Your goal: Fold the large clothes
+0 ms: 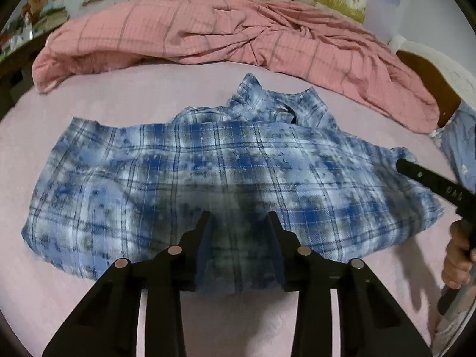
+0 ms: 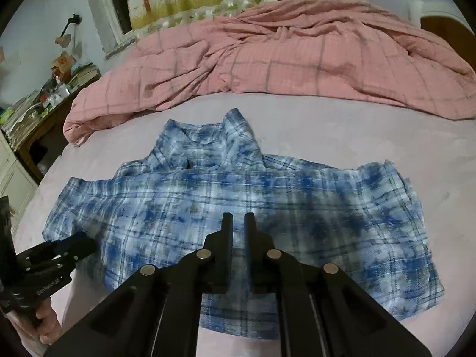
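Note:
A blue and white plaid shirt (image 1: 208,163) (image 2: 238,190) lies on the pink bed sheet (image 1: 119,98), folded into a wide band with its collar at the far side. My left gripper (image 1: 238,217) hovers over the shirt's near edge, its jaws apart with only cloth showing below them. My right gripper (image 2: 238,217) hangs over the middle of the shirt with its jaws nearly together and nothing between them. The left wrist view shows the right gripper (image 1: 416,175) at the shirt's right end. The right wrist view shows the left gripper (image 2: 80,242) at the shirt's left end.
A bunched pink checked duvet (image 1: 208,35) (image 2: 297,59) fills the far side of the bed. A cluttered wooden desk (image 2: 38,110) stands to the left and a headboard (image 1: 428,74) to the right. Bare sheet (image 2: 357,125) surrounds the shirt. A hand (image 2: 44,324) grips each tool.

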Demonstrator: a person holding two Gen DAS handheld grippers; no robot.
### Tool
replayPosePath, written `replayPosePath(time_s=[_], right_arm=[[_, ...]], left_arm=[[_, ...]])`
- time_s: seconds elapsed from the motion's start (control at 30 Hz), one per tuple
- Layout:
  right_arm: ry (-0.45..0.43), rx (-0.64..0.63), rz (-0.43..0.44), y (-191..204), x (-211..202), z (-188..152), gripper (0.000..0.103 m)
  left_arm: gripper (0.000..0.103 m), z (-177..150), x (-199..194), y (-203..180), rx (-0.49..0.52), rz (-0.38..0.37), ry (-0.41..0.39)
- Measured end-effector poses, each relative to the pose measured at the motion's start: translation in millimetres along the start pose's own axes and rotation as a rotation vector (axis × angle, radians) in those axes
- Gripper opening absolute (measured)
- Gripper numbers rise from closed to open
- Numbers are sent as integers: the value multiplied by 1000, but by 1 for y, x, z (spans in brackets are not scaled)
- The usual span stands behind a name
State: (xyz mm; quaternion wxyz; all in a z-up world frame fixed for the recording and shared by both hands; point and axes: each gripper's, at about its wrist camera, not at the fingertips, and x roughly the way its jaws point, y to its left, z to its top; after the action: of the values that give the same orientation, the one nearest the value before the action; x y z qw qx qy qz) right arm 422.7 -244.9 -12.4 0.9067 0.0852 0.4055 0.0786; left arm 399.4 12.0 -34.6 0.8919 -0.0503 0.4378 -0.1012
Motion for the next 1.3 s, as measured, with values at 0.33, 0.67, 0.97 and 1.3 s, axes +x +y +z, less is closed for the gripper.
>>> replayPosePath(time_s=[0.33, 0.67, 0.97, 1.3], right_arm=[[121, -23, 232, 80, 3, -4, 9], [274, -14, 224, 147, 60, 14, 9], [401, -57, 101, 156, 126, -8, 6], [356, -9, 113, 154, 163, 38, 0]], left_arm=[[31, 0, 10, 23, -60, -124, 65], [12, -6, 35, 47, -184, -201, 144], [8, -8, 46, 49, -189, -188, 144], [7, -9, 46, 52, -221, -214, 146]])
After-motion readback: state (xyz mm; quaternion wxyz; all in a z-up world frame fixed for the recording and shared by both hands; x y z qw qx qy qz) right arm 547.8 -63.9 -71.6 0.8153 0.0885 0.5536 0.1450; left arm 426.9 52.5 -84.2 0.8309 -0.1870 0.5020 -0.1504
